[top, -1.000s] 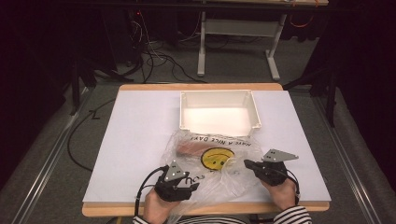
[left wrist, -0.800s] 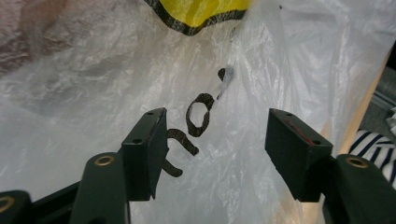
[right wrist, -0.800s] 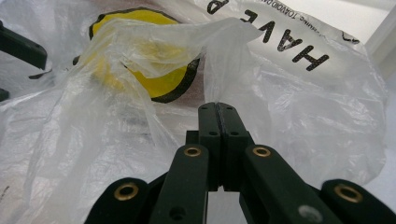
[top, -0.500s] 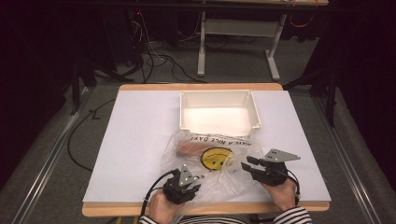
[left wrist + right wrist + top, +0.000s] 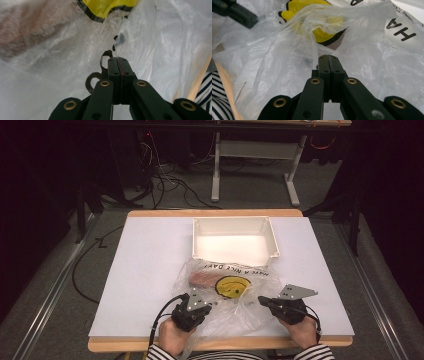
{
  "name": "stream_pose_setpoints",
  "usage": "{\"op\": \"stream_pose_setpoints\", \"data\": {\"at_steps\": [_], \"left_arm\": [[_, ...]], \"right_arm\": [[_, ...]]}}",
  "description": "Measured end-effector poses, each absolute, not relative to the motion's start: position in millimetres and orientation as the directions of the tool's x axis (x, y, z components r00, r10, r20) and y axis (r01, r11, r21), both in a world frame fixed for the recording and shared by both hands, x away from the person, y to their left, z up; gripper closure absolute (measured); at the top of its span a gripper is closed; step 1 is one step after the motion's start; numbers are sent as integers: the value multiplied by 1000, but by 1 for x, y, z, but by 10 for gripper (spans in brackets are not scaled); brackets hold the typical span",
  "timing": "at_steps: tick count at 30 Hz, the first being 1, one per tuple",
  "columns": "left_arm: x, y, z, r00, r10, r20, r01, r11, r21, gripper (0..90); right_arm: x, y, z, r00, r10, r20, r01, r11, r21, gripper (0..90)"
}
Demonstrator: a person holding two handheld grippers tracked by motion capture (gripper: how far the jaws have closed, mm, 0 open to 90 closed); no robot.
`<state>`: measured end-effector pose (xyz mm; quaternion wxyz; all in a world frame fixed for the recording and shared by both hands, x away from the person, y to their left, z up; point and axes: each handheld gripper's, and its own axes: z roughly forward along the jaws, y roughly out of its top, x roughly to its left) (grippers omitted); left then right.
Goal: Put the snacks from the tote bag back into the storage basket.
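Down at the near edge of the counter [image 5: 145,265], at about six o'clock in the high view, lies a clear plastic bag [image 5: 235,292] printed with a yellow smiley face [image 5: 232,285] and black lettering. It sits crumpled just on the near side of the white tray [image 5: 235,251], its far edge touching or nearly touching the tray's front wall. A reddish-brown item [image 5: 201,279] shows through the film at about ten o'clock from the smiley face; what it is cannot be told.

Both tongs are at the bag's near side. The left tongs [image 5: 196,306] sit at roughly seven o'clock from the smiley face, held in the person's left hand [image 5: 172,337]. In the left gripper view the left tongs [image 5: 119,65] have their jaws pressed fully together with a thin fold of the bag's film pinched between them, rising from the tips toward the yellow print.

The right tongs [image 5: 266,302] sit at roughly four o'clock from the smiley face, held in the right hand [image 5: 302,330], with the grey plate [image 5: 296,292] on top. In the right gripper view the right tongs [image 5: 328,63] are likewise closed tight, and a twisted ridge of film runs up from the jaw tips toward the smiley face, so they grip the bag too. Striped sleeves [image 5: 305,354] show at the counter's near edge.
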<state>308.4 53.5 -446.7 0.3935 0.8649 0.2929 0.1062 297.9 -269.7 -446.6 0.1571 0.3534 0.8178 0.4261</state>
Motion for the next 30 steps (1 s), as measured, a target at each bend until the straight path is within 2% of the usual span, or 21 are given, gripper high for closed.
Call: {"op": "stream_pose_setpoints", "data": {"at_steps": [3,4,5,6,7,8,11,17,19,21,24,30], "left_arm": [[314,56,-436,798,599,-62,423,-483,767,900],[316,56,-434,796,601,-66,423,-476,771,900],[316,56,-434,796,601,-66,423,-476,771,900],[318,56,-432,794,604,-67,424,-471,774,900],[322,57,-429,791,607,-73,426,-461,779,900],[322,57,-429,791,607,-73,426,-461,779,900],[330,58,-426,779,621,-88,438,-439,784,900],[340,61,-420,764,635,-113,452,-403,796,900],[342,62,-418,761,638,-116,454,-396,799,900],[344,62,-417,758,642,-115,452,-390,802,900],[347,63,-413,752,650,-110,450,-384,806,900],[355,68,-406,733,671,-109,449,-357,819,900]], "right_arm": [[294,-273,-446,-705,708,39,435,389,812,900],[293,-273,-447,-704,709,38,434,387,813,874],[293,-273,-446,-698,715,35,432,381,818,791],[293,-273,-446,-698,715,35,432,381,818,791],[293,-274,-445,-688,724,42,431,361,827,672],[293,-274,-445,-688,724,42,431,361,827,672],[294,-271,-443,-697,715,45,420,356,835,565],[291,-261,-445,-717,697,23,417,402,815,516],[293,-258,-447,-713,701,8,424,423,801,575],[294,-256,-450,-711,704,-10,427,443,788,734],[296,-257,-454,-710,704,-3,442,449,777,893],[294,-261,-457,-719,695,-3,450,468,760,900]]}}
